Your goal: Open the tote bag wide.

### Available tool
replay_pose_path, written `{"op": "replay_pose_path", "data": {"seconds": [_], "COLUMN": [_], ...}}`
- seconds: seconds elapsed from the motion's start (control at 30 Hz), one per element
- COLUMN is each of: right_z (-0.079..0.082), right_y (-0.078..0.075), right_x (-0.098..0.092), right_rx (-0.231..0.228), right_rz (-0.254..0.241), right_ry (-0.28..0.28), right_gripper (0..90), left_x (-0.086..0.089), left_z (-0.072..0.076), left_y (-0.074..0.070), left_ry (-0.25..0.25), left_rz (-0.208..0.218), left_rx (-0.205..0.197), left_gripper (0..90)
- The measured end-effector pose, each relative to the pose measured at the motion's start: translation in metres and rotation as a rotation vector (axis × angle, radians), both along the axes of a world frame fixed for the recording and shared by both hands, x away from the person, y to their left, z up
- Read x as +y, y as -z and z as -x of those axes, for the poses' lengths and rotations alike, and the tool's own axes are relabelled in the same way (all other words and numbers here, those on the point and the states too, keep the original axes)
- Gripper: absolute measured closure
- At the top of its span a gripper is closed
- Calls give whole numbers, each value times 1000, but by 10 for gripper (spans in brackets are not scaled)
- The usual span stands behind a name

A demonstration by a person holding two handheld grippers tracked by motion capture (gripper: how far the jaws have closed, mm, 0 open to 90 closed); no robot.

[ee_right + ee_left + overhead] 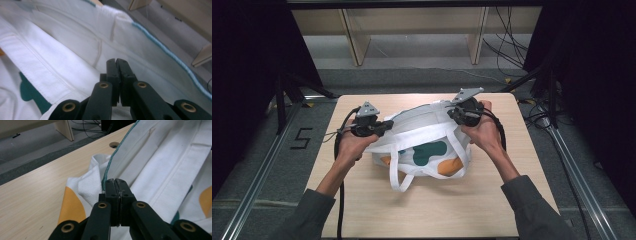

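A white tote bag (427,150) with green and orange patches lies on the wooden table (362,210). Its straps (396,177) hang toward the near edge. My left gripper (386,125) holds the bag's upper rim at its left end. In the left gripper view the jaws (116,183) are shut on the teal-stitched rim (110,162). My right gripper (453,113) holds the rim at its right end. In the right gripper view those jaws (116,63) are shut on white cloth (75,50). The rim is lifted and stretched between the two grippers.
A round hole (114,144) is cut in the tabletop near the far edge. Beyond the table stand light wooden frame legs (357,45), with cables (507,45) on the floor. Metal rails (262,175) run along both sides, and a "5" mark (301,138) is on the floor at left.
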State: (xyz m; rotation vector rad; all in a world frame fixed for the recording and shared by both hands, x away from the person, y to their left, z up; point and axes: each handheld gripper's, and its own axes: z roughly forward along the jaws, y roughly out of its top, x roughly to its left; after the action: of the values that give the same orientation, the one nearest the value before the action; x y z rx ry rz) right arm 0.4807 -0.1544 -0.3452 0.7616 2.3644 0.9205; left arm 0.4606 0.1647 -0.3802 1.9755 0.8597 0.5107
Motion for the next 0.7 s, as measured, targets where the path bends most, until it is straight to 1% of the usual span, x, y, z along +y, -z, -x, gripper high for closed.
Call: {"op": "replay_pose_path", "data": {"seconds": [0.03, 0.07, 0.1, 0.13, 0.17, 0.2, 0.23, 0.27, 0.3, 0.33, 0.37, 0.4, 0.43, 0.47, 0.5, 0.53, 0.57, 0.63, 0.67, 0.7], "right_z": [-4, -7, -11, -14, -18, -18, -21, -24, -25, -25, -25, -25, -24, -23, -23, -24, -29, -35, -39, -41], "right_y": [4, 8, 13, 19, 22, 22, 29, 44, 51, 56, 56, 57, 56, 51, 51, 49, 42, 40, 41, 41], "right_x": [-1, -3, -5, -8, -10, -10, -14, -19, -21, -22, -22, -23, -21, -20, -20, -17, -9, 3, 11, 14], "right_rx": [2, 16, 30, 45, 65, 65, 84, 128, 150, 168, 168, 174, 161, 165, 165, 143, 107, 115, 122, 130], "right_rz": [13, 32, 27, 26, 40, 40, 46, 14, 12, 4, 4, 15, 1, -5, -5, -39, -88, -80, -62, -57], "right_ry": [16, 22, 31, 63, 56, 56, 75, 106, 101, 98, 98, 91, 95, 88, 88, 78, 43, 33, 29, 25], "right_gripper": [888, 886, 886, 887, 890, 890, 899, 900, 900, 900, 900, 900, 900, 900, 900, 900, 900, 890, 888, 888], "left_x": [-3, -6, -6, -11, -12, -12, -12, -11, -11, -12, -12, -12, -13, -14, -14, -14, -14, -14, -15, -15], "left_z": [-10, -16, -16, -25, -31, -31, -34, -39, -46, -48, -48, -49, -49, -48, -48, -47, -48, -47, -47, -46], "left_y": [4, 7, 7, 13, 17, 17, 20, 26, 36, 39, 39, 44, 44, 43, 43, 42, 43, 43, 43, 43], "left_ry": [-19, -23, -23, -36, -36, -36, -33, -32, -35, -43, -43, -47, -48, -31, -31, -23, -26, -26, -27, -23], "left_rz": [-8, -7, -7, -26, -54, -54, -69, -87, -108, -103, -103, -58, -53, -91, -91, -88, -77, -74, -83, -84], "left_rx": [15, 26, 26, 41, 52, 52, 67, 94, 141, 155, 155, 188, 198, 182, 182, 184, 193, 198, 187, 189], "left_gripper": [883, 884, 884, 884, 884, 885, 885, 889, 889, 890, 890, 889, 886, 884, 882, 882, 882, 882, 882, 882]}}
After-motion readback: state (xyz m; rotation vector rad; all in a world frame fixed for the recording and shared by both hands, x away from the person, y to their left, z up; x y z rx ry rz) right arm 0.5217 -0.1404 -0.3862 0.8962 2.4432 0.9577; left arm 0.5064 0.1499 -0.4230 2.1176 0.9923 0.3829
